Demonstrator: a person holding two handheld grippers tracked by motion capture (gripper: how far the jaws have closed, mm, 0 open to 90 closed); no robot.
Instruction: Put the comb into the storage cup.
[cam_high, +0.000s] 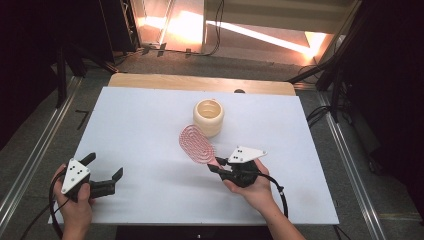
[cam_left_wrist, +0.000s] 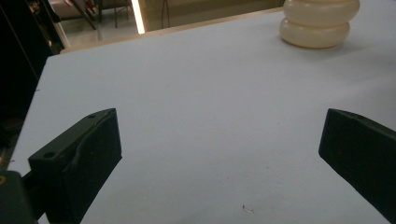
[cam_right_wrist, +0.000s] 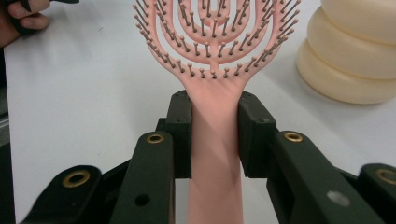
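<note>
— Where do we stand with the pink hairbrush (cam_right_wrist: 215, 56)?
— Our right gripper (cam_right_wrist: 215, 135) has its fingers clamped on the handle, head just beside the cream ribbed cup (cam_high: 208, 116). Left gripper (cam_high: 102, 175) rests wide on the bench (cam_high: 150, 115).
— Then we lift level, handle-first into the cup, slowly.

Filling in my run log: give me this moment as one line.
right gripper: shut on pink hairbrush handle | left gripper: open, empty | cream ribbed cup: upright beside brush head
</note>
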